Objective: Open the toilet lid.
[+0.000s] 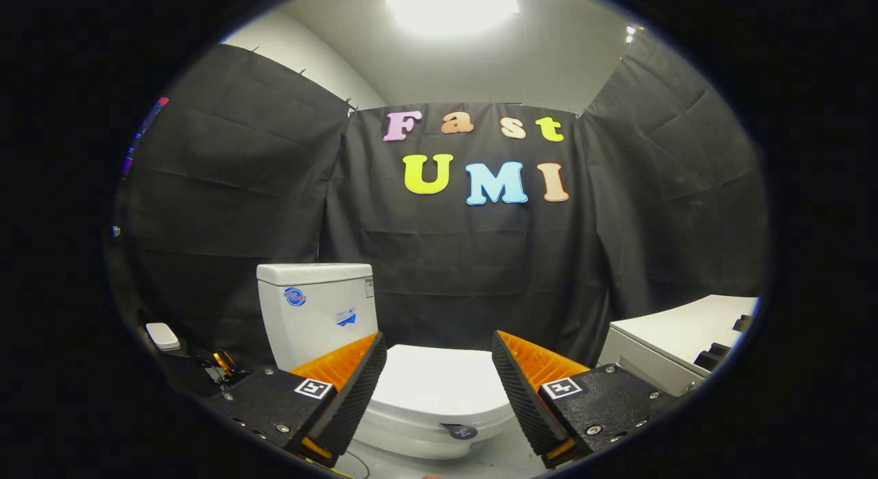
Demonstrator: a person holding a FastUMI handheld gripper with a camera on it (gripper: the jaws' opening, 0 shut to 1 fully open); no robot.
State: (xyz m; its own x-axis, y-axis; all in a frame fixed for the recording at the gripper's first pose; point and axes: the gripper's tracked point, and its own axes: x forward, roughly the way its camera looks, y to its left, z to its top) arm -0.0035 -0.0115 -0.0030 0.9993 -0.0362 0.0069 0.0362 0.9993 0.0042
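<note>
The gripper (439,390) is hovering with its two fingers (353,393) spread wide apart, pinching nothing, their ribbed black pads facing each other across an open gap. The toilet lid (439,383) is lying closed and flat on the white toilet bowl (405,441), showing through that gap just ahead of and below the fingertips, with neither finger touching it. A small dark round tab (463,431) is sitting at the lid's front edge, between the fingers and closer to the right one. The white cistern (315,307) is standing upright behind the lid, offset toward the left finger, backing onto the black cloth wall (466,273). Beyond the right finger a white cabinet-like unit (675,342) is standing beside the toilet. To the left of the cistern a small white object (163,335) is resting on a dark surface, too unclear to identify.
</note>
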